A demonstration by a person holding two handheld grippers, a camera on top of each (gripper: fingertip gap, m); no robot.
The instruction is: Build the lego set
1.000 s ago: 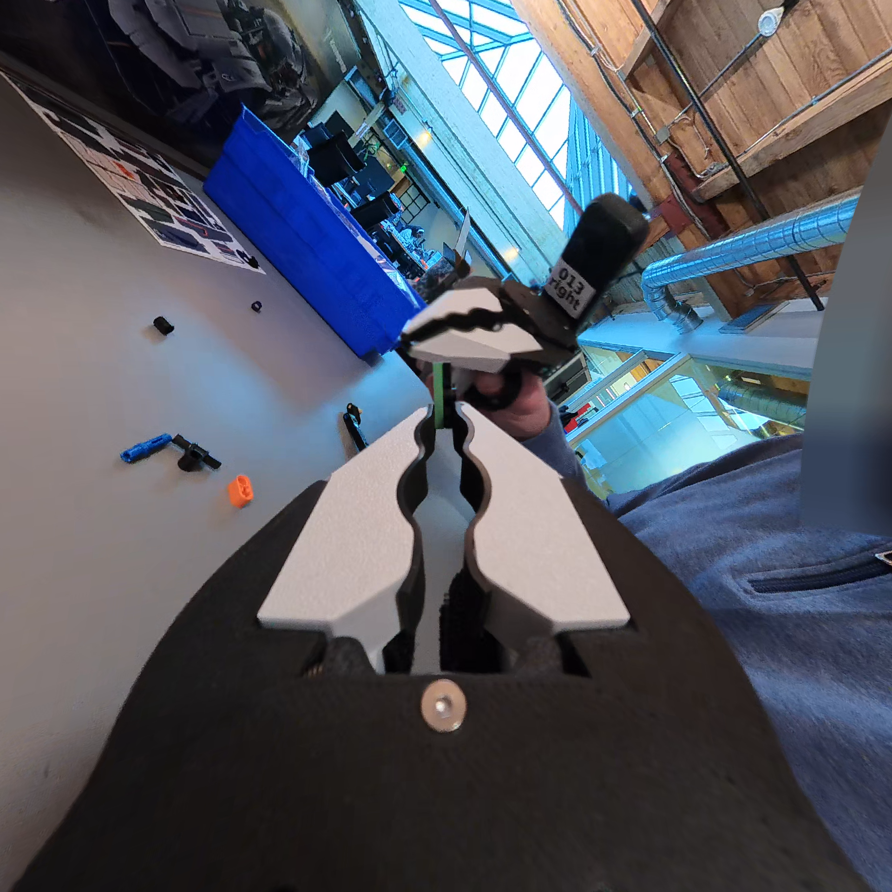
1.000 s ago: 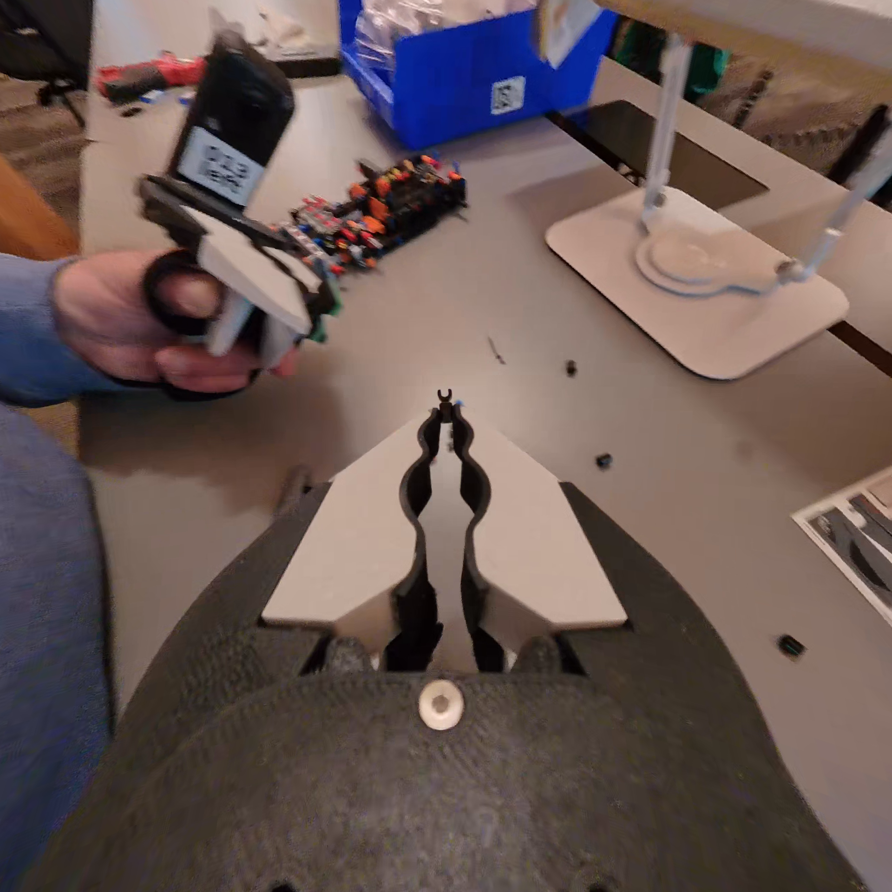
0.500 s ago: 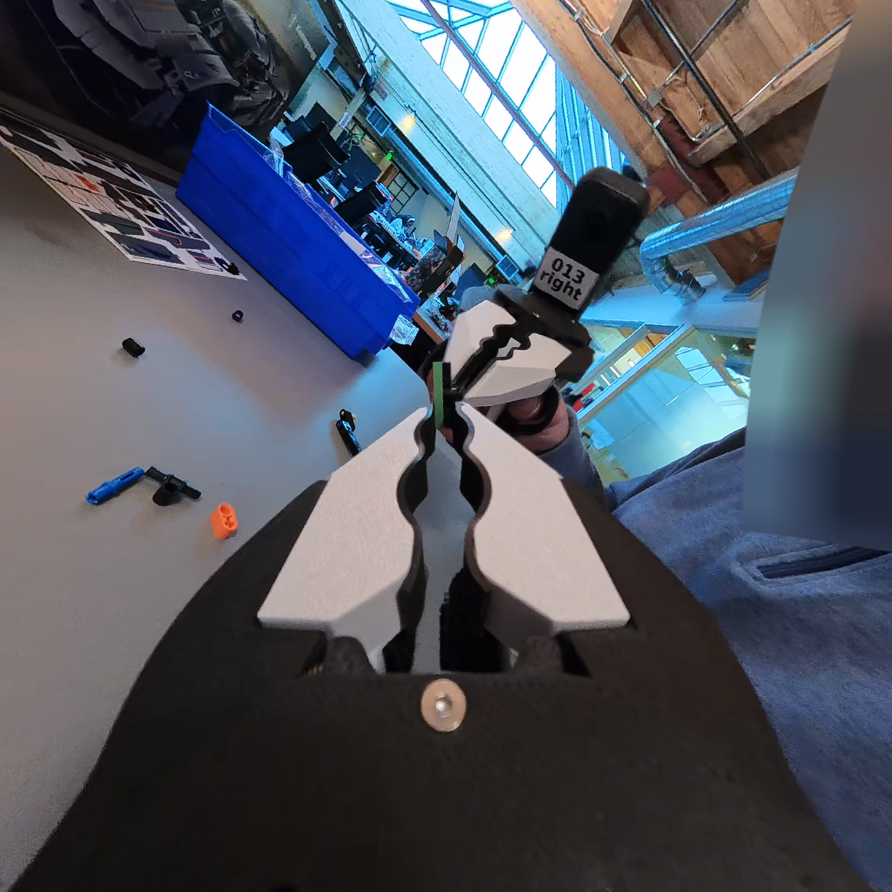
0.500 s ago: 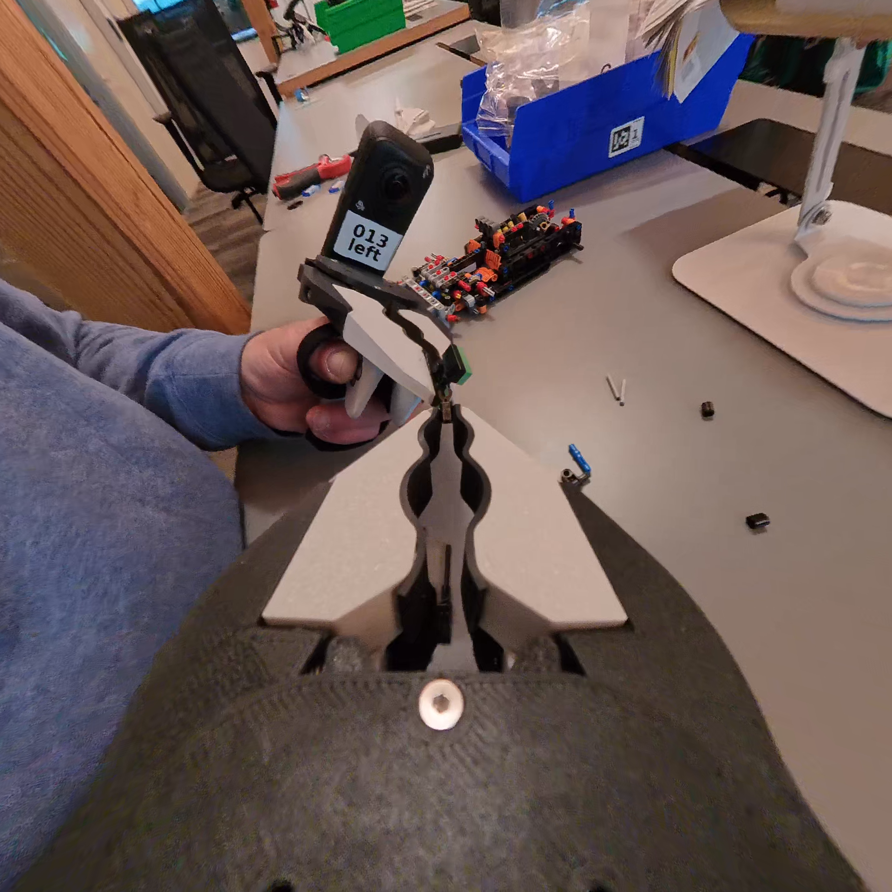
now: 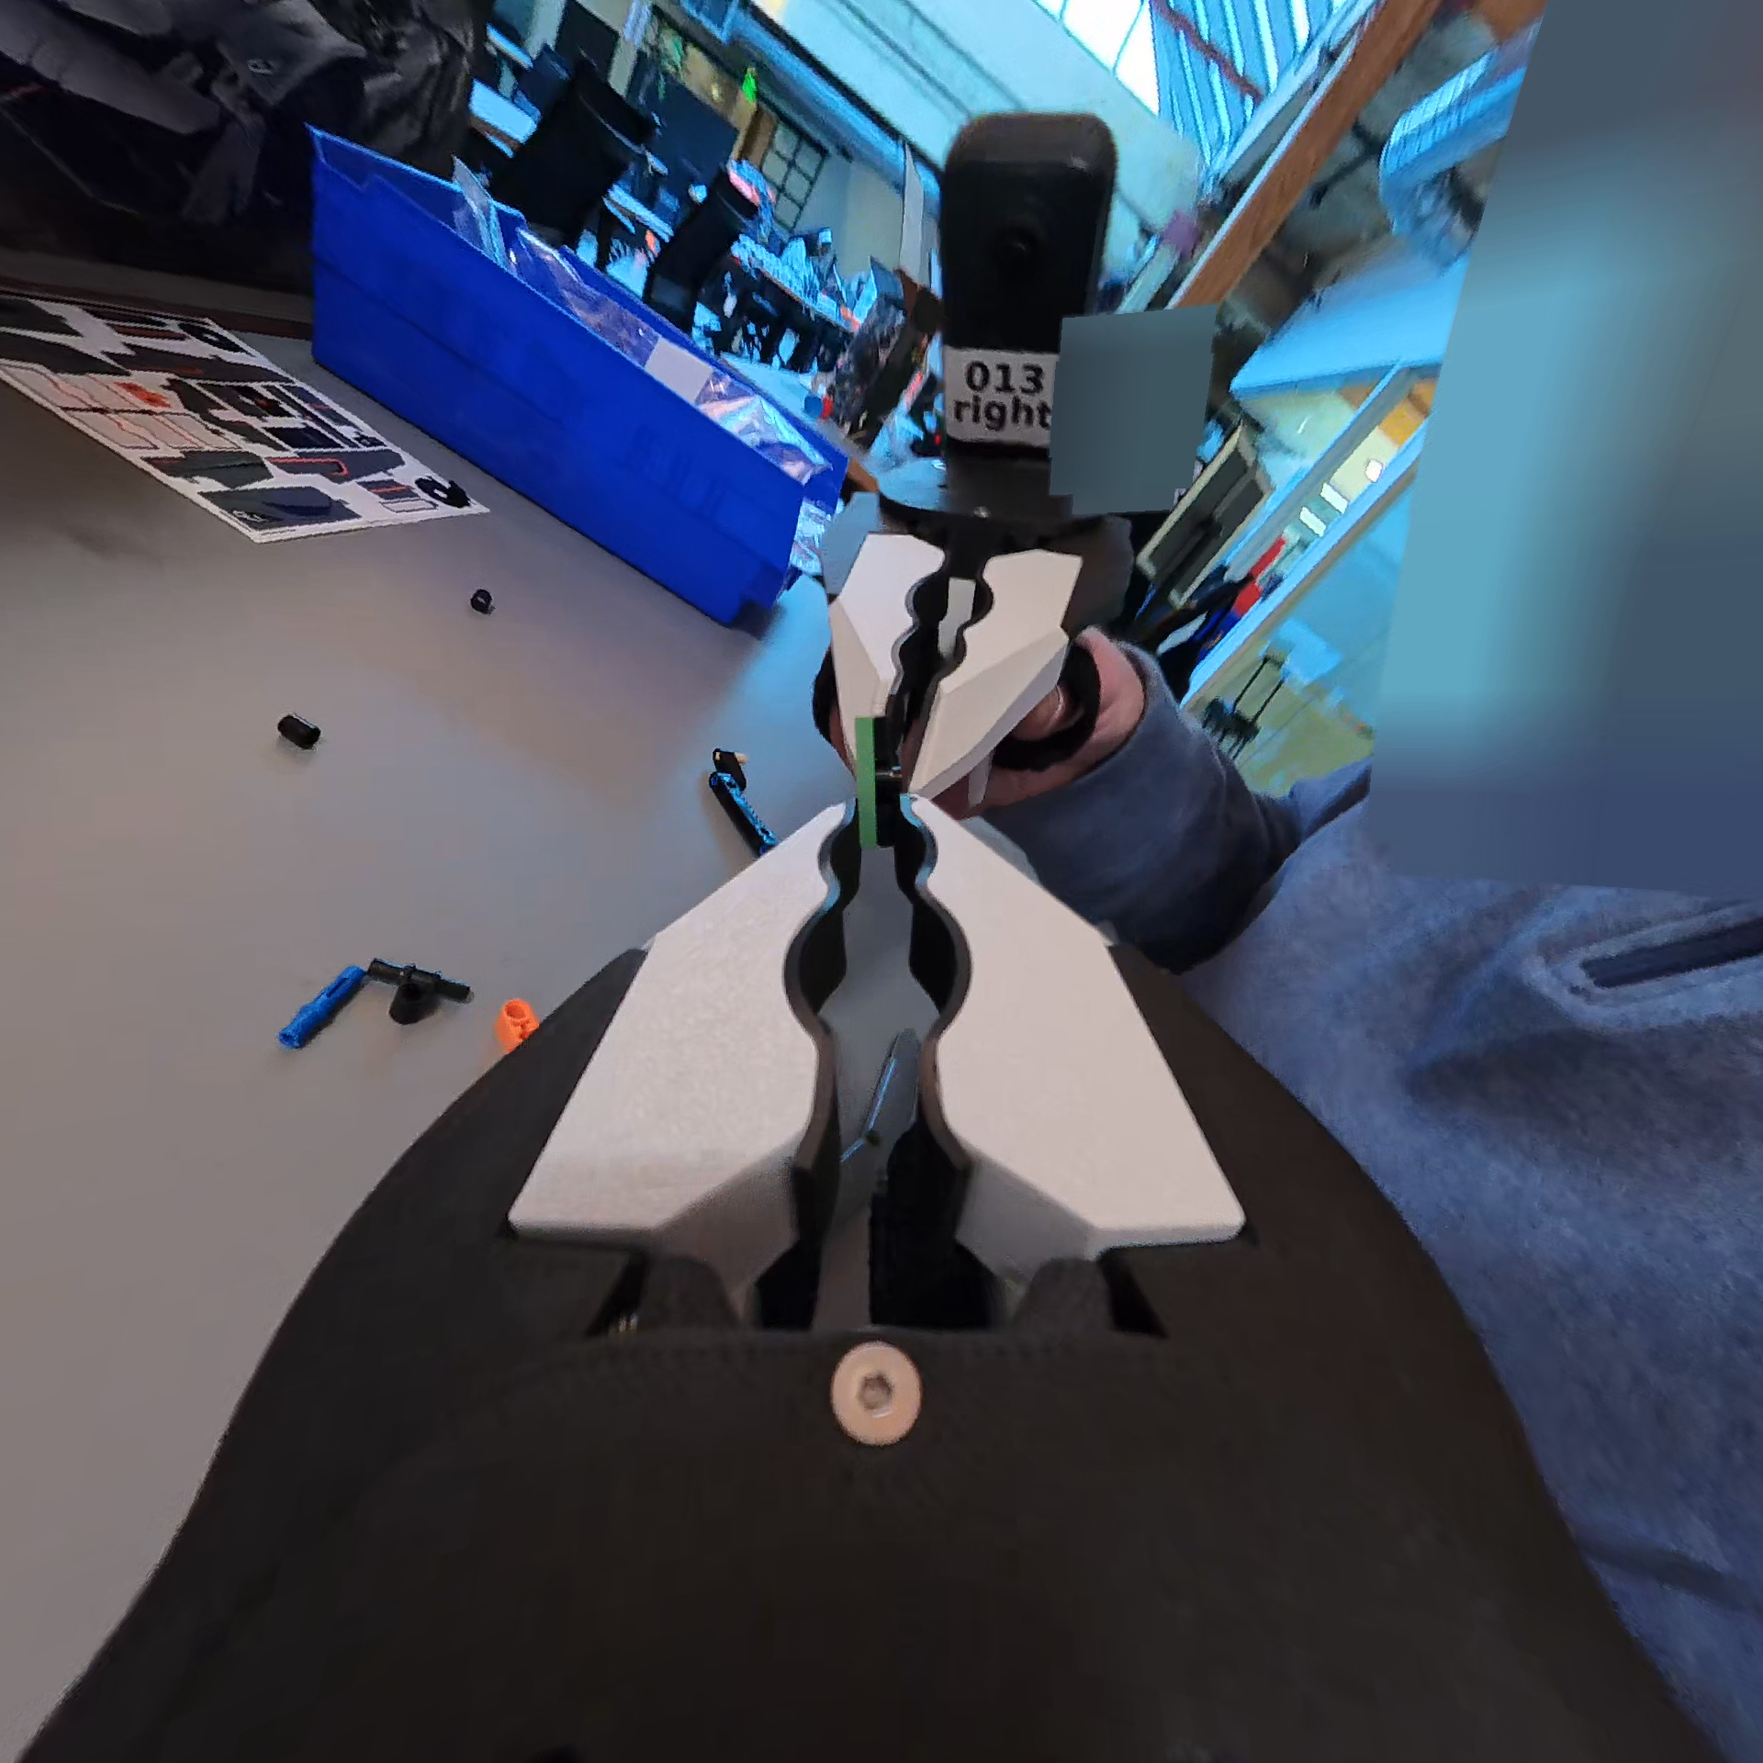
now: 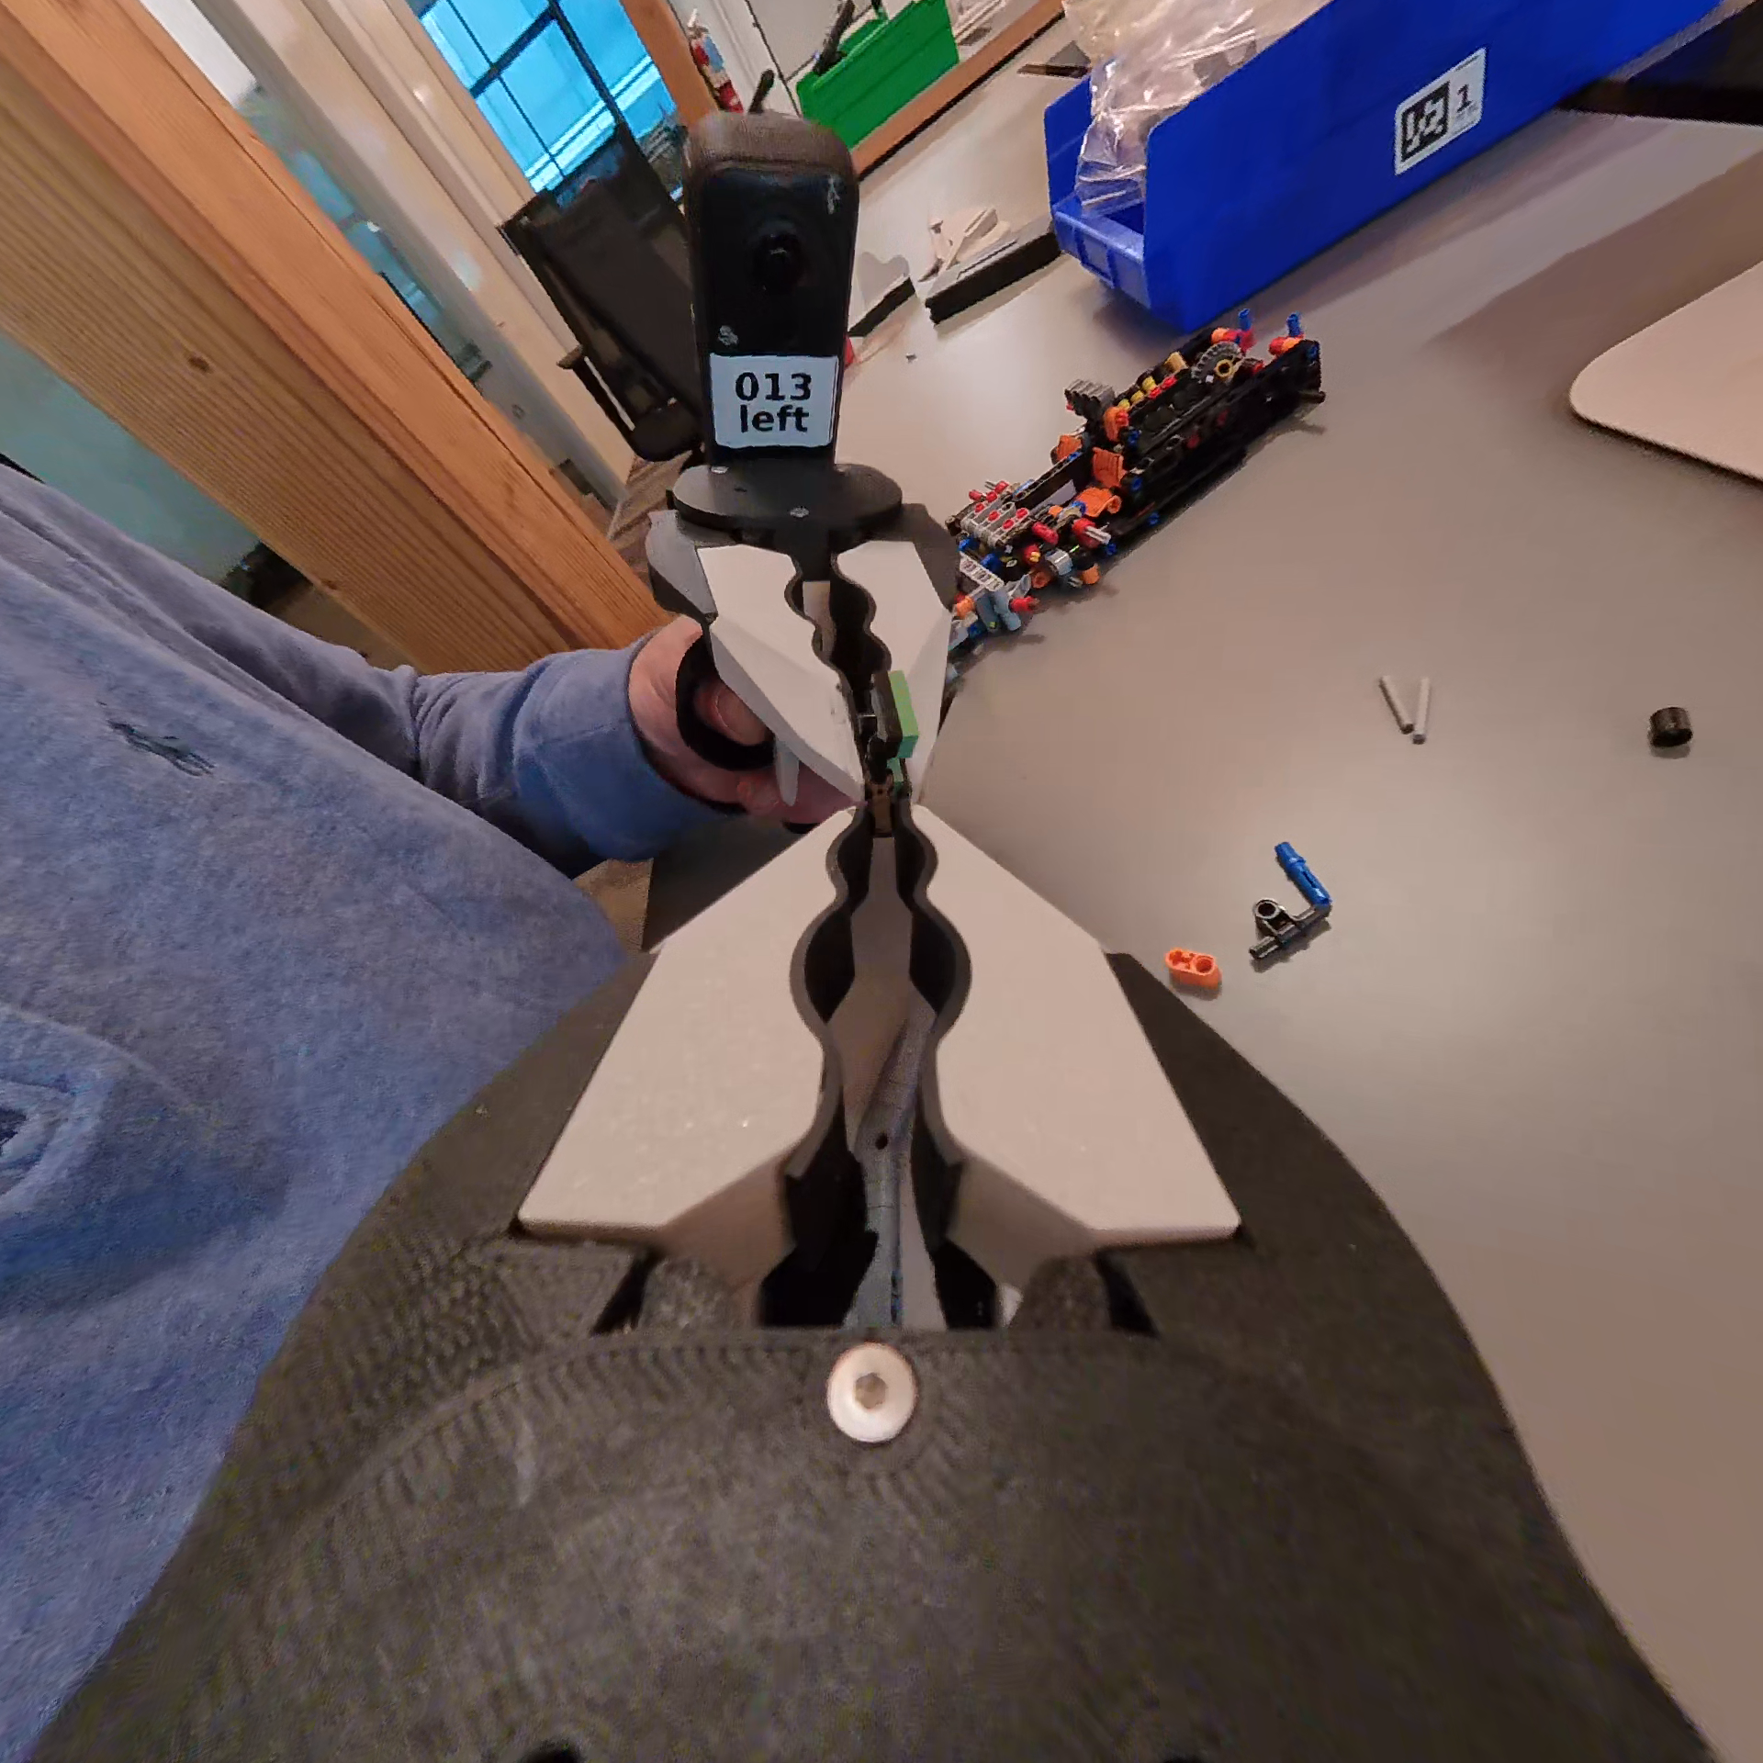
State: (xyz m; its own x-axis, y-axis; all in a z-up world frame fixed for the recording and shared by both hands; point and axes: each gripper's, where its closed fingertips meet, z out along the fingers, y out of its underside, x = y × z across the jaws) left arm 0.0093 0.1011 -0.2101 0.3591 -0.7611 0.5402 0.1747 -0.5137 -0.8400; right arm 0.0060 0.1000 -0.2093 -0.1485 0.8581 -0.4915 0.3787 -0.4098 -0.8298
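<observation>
My left gripper (image 5: pixel 878 820) is shut on a small green lego piece (image 5: pixel 866 777), held in the air above the table edge. My right gripper (image 6: pixel 882 822) is shut on a tiny black lego piece (image 6: pixel 880 799). The two grippers face each other tip to tip, and the black piece touches the green piece (image 6: pixel 900 711). The partly built black, red and orange lego model (image 6: pixel 1135 458) lies on the grey table behind them. A person's hands hold both grippers.
Loose parts lie on the table: a blue pin (image 6: pixel 1302 873), a black connector (image 6: pixel 1283 921), an orange piece (image 6: pixel 1192 968), two grey rods (image 6: pixel 1407 708) and a black bush (image 6: pixel 1669 727). A blue bin (image 5: pixel 553 420) and an instruction sheet (image 5: pixel 219 429) are farther back. A white base plate (image 6: pixel 1689 401) is at the right. The grippers are tip to tip, or close to it.
The two grippers have swung to face each other and closed the gap. The black piece in the right gripper now meets the green piece in the left.
</observation>
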